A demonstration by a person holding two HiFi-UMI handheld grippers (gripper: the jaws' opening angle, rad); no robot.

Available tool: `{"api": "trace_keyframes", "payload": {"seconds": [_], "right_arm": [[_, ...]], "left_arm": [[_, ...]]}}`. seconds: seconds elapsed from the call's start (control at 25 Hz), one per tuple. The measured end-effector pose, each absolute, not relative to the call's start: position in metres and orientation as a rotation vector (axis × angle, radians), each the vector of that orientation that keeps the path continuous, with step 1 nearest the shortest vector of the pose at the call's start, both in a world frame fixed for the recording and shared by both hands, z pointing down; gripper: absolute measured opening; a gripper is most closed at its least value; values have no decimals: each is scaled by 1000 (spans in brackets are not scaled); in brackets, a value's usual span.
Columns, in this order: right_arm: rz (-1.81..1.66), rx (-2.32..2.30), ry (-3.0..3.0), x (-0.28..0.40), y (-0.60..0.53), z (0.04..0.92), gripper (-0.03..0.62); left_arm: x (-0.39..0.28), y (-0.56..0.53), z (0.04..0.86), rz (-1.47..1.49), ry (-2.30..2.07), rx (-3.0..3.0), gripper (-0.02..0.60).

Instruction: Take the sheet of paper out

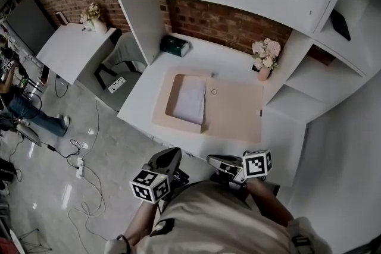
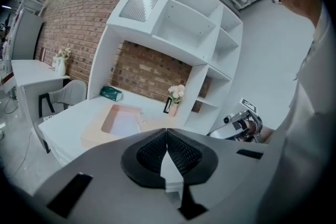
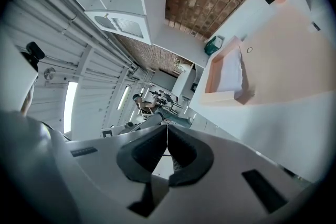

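The sheet of paper (image 1: 190, 99) lies flat inside a shallow beige box (image 1: 168, 115) on the white table (image 1: 143, 101), in the left part of the box, with the box's flat beige panel (image 1: 235, 110) spread out to its right. From the person's side the sheet is ahead and well apart from both tools, and its long axis runs away from the person, toward the brick wall, tilted slightly. The left gripper (image 1: 171, 156) stands more nearly in line with the sheet; the right gripper (image 1: 212, 159) faces the bare panel instead, so the left one looks the nearer and better placed to reach in. Both are held low and close to the person's torso, short of the table's near edge, pointing forward at the table and a little downward. In the left gripper view its jaws meet with nothing between them, and the sheet shows beyond them, to the left. The right gripper view shows the same closed, empty jaws, with the scene turned sideways, which suggests that hand is rolled over.
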State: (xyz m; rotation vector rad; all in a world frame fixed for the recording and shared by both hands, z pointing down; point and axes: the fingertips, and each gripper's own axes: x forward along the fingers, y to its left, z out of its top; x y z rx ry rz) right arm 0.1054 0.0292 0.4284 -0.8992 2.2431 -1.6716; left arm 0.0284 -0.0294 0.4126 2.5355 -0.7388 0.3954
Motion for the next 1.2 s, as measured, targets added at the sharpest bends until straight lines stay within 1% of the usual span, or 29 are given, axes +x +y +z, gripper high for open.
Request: {"api": "trace_keyframes", "payload": {"seconds": [0.28, 0.52, 0.92, 1.2], "right_arm": [[-1666, -887, 2207, 146, 26, 428, 26], [-1691, -856, 2196, 161, 28, 433, 26], [-1755, -802, 2173, 164, 27, 451, 26], [-1763, -826, 2180, 163, 14, 456, 26]], "left_arm": [[66, -27, 414, 391, -754, 2537, 18], [83, -22, 416, 424, -780, 2518, 18], [88, -18, 418, 497, -831, 2489, 18], [75, -38, 420, 480, -872, 2479, 18]]}}
